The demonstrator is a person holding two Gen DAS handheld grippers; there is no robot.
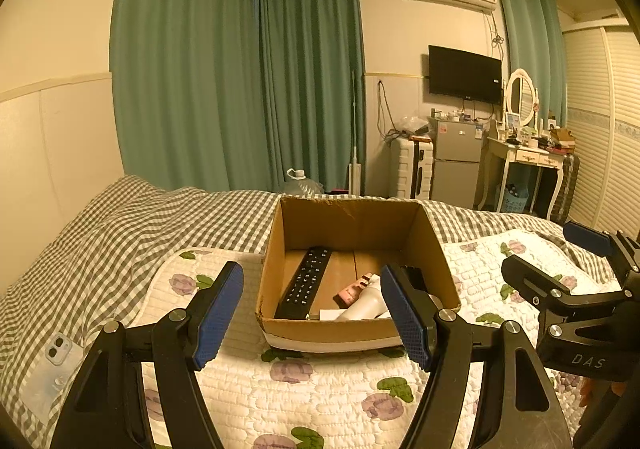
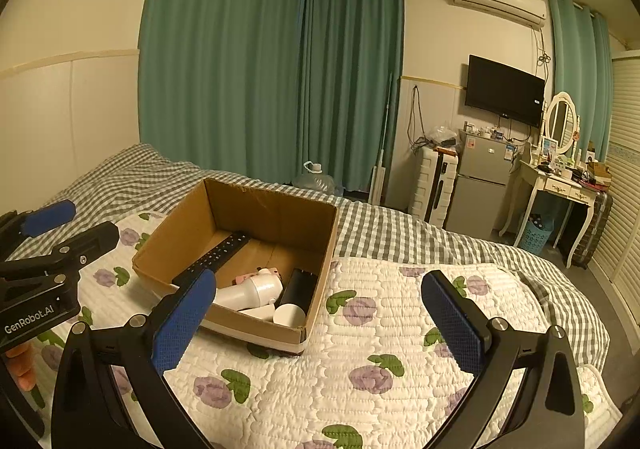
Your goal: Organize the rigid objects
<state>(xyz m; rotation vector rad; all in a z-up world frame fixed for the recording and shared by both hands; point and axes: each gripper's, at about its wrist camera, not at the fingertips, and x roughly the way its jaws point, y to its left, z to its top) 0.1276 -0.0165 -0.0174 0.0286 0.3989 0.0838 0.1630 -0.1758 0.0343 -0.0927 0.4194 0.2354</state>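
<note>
Open cardboard box — remote, bottle inside.

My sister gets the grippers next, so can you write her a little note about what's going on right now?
Left gripper: open, holding nothing, in front of the cardboard box.
Right gripper: open, holding nothing, to the right of the box.
In the box on the quilt: black remote, white bottle, small pink thing, black cylinder, white cup.
Done: those five things are in the box.
Left: a phone in a clear case still lies on the checked sheet, left of the left gripper. It probably goes in next.
</note>
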